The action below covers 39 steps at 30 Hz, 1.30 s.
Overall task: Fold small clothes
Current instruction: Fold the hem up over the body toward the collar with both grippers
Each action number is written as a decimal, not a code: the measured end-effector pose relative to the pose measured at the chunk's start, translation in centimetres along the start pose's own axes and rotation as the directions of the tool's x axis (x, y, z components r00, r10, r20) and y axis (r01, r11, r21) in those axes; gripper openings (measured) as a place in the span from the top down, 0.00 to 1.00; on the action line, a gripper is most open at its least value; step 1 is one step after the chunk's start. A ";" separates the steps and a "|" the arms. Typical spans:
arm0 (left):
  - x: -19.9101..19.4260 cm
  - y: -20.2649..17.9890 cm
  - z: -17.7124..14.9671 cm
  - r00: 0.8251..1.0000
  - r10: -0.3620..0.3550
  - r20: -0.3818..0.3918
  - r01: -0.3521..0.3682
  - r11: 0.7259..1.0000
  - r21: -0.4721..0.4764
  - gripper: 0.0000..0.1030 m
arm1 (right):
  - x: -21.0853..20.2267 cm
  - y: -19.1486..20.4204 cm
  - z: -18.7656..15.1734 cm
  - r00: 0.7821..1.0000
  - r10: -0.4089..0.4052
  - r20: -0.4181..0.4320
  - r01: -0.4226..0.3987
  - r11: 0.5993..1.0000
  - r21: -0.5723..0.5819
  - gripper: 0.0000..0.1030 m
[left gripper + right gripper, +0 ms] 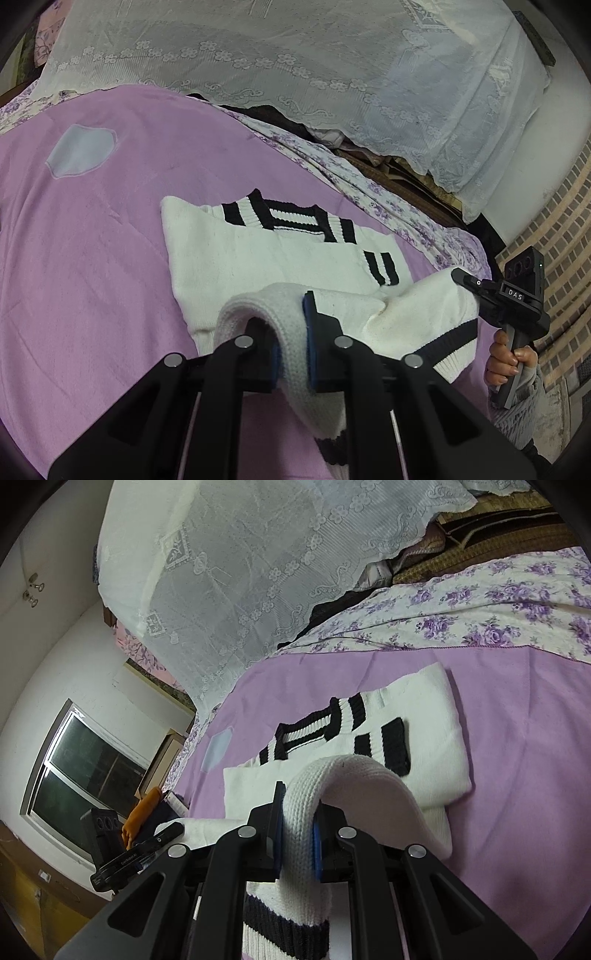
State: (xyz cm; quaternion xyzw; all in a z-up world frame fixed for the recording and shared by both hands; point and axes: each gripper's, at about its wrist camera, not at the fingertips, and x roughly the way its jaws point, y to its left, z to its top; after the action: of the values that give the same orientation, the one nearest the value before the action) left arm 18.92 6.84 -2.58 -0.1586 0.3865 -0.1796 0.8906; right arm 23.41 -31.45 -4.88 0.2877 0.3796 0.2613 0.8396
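A small white knit sweater (258, 266) with black stripes at collar and cuffs lies on a purple blanket (92, 240); it also shows in the right wrist view (436, 738). My left gripper (291, 343) is shut on the sweater's bottom hem, lifted and curled over the body. My right gripper (299, 834) is shut on the other part of the same hem, also raised. The right gripper (480, 288) shows at the right of the left wrist view, the left gripper (162, 838) at the lower left of the right wrist view.
A white lace cover (295, 66) drapes a pile at the back of the bed. A floral purple sheet (480, 613) borders the blanket. A window (85, 771) and an orange cloth (142, 812) lie to the left; a brick wall (565, 229) to the right.
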 end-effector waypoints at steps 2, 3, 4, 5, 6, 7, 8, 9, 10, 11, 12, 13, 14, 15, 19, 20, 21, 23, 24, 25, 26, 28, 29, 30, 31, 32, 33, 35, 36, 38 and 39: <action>0.9 0.5 0.7 1.000 0.008 -0.007 -0.008 1.000 -0.009 0.90 | 0.8 -0.5 0.5 1.000 -0.004 -0.004 0.005 1.000 0.011 0.88; 1.2 0.6 0.8 1.000 0.009 -0.010 -0.009 1.000 -0.012 0.90 | 1.3 -0.9 0.8 1.000 -0.007 -0.009 0.007 1.000 0.021 0.88; 1.7 0.9 1.1 1.000 0.011 -0.015 -0.011 1.000 -0.020 0.90 | 1.8 -1.2 1.0 1.000 -0.009 -0.013 0.010 1.000 0.028 0.88; 2.2 1.3 1.2 1.000 0.013 -0.021 -0.014 0.999 -0.029 0.90 | 2.4 -1.7 1.3 1.000 -0.013 -0.020 0.014 0.999 0.037 0.88; 2.7 1.6 1.3 1.000 0.015 -0.026 -0.016 0.999 -0.037 0.90 | 2.8 -1.9 1.4 1.000 -0.017 -0.024 0.018 0.999 0.043 0.88; 3.2 2.0 1.4 0.999 0.020 -0.032 -0.022 0.999 -0.047 0.90 | 3.3 -2.3 1.5 0.999 -0.021 -0.028 0.022 0.999 0.049 0.88; 3.8 2.4 1.4 0.999 0.027 -0.038 -0.029 0.998 -0.056 0.90 | 3.9 -2.8 1.7 0.999 -0.027 -0.035 0.029 0.998 0.055 0.88; 4.2 2.7 1.5 0.998 0.034 -0.045 -0.036 0.997 -0.062 0.90 | 4.3 -3.1 1.8 0.999 -0.031 -0.039 0.034 0.998 0.060 0.88; 4.9 3.1 1.5 0.998 0.043 -0.054 -0.047 0.997 -0.068 0.90 | 4.7 -3.4 1.9 0.998 -0.036 -0.043 0.038 0.997 0.064 0.88; 5.4 3.4 1.4 0.997 0.050 -0.062 -0.054 0.996 -0.071 0.90 | 5.1 -3.7 2.0 0.998 -0.041 -0.045 0.044 0.997 0.069 0.88; 6.0 3.8 1.4 0.996 0.060 -0.072 -0.065 0.995 -0.074 0.90 | 5.5 -4.2 2.1 0.998 -0.048 -0.048 0.052 0.996 0.074 0.88; 6.5 4.0 1.3 0.995 0.067 -0.079 -0.073 0.995 -0.075 0.90 | 5.9 -4.5 2.1 0.997 -0.054 -0.050 0.058 0.995 0.078 0.88; 6.9 4.3 1.3 0.993 0.073 -0.087 -0.080 0.994 -0.078 0.90 | 6.3 -5.0 2.2 0.996 -0.064 -0.054 0.069 0.994 0.083 0.88; 7.4 4.6 1.3 0.992 0.078 -0.096 -0.085 0.993 -0.082 0.90 | 6.6 -5.3 2.2 0.996 -0.073 -0.057 0.077 0.993 0.085 0.88; 9.0 5.3 1.3 0.988 0.103 -0.115 -0.112 0.991 -0.076 0.90 | 7.8 -6.6 2.1 0.993 -0.097 -0.071 0.103 0.991 0.090 0.88; 9.2 5.3 1.2 0.987 0.111 -0.117 -0.120 0.990 -0.071 0.89 | 8.1 -7.0 2.0 0.993 -0.093 -0.074 0.100 0.990 0.095 0.88; 9.3 5.3 1.0 0.986 0.115 -0.120 -0.124 0.990 -0.070 0.89 | 8.1 -7.2 1.9 0.994 -0.085 -0.073 0.092 0.991 0.098 0.88; 9.2 5.2 0.7 0.986 0.120 -0.117 -0.128 0.990 -0.063 0.89 | 8.0 -7.2 1.9 0.994 -0.080 -0.071 0.087 0.992 0.093 0.87; 8.9 5.0 0.6 0.987 0.115 -0.111 -0.122 0.991 -0.061 0.89 | 7.9 -7.0 1.9 0.995 -0.078 -0.069 0.084 0.992 0.088 0.85; 8.7 4.9 0.6 0.988 0.112 -0.108 -0.119 0.991 -0.059 0.88 | 7.6 -6.8 1.8 0.995 -0.079 -0.066 0.084 0.993 0.080 0.84; 8.3 4.8 0.5 0.989 0.110 -0.103 -0.117 0.991 -0.059 0.85 | 7.4 -6.4 1.7 0.994 -0.086 -0.063 0.090 0.994 0.063 0.81; 7.3 4.5 0.3 0.991 0.102 -0.090 -0.108 0.992 -0.060 0.72 | 6.9 -5.9 1.5 0.994 -0.095 -0.055 0.098 0.994 0.044 0.81; 6.9 4.4 0.2 0.992 0.092 -0.084 -0.098 0.993 -0.063 0.67 | 6.6 -5.7 1.4 0.994 -0.093 -0.052 0.095 0.995 0.039 0.81; 6.4 4.4 0.1 0.994 0.081 -0.079 -0.086 0.994 -0.066 0.66 | 6.2 -5.5 1.3 0.995 -0.088 -0.049 0.090 0.995 0.036 0.81; 5.8 4.2 -0.1 0.995 0.070 -0.072 -0.075 0.995 -0.068 0.65 | 5.8 -5.4 1.1 0.995 -0.085 -0.045 0.087 0.996 0.037 0.81; 5.3 4.1 -0.4 0.996 0.061 -0.068 -0.065 0.996 -0.068 0.65 | 5.4 -5.3 1.0 0.996 -0.083 -0.041 0.084 0.996 0.037 0.81; 5.0 4.0 -0.5 0.996 0.053 -0.068 -0.058 0.996 -0.069 0.65 | 4.9 -5.1 0.7 0.996 -0.081 -0.038 0.082 0.996 0.036 0.81; 4.5 3.6 -1.3 0.996 0.027 -0.079 -0.033 0.997 -0.066 0.64 | 4.1 -5.0 0.2 0.996 -0.082 -0.037 0.083 0.996 0.036 0.80; 4.3 3.4 -1.8 0.996 0.023 -0.087 -0.028 0.998 -0.061 0.64 | 3.7 -4.9 -0.1 0.996 -0.082 -0.038 0.084 0.996 0.034 0.80; 4.2 2.9 -2.7 0.994 0.011 -0.106 -0.017 0.998 -0.053 0.64 | 2.9 -4.8 -0.9 0.996 -0.082 -0.041 0.083 0.996 0.030 0.80; 4.3 2.7 -3.1 0.993 0.003 -0.115 -0.009 0.999 -0.052 0.64 | 2.7 -4.7 -1.2 0.996 -0.081 -0.044 0.082 0.996 0.028 0.80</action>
State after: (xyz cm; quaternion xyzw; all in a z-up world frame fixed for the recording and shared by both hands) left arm 19.90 6.92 -8.40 -0.1702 0.4421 -0.1754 0.8630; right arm 25.05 -32.66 -10.05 0.2789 0.4126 0.2272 0.8369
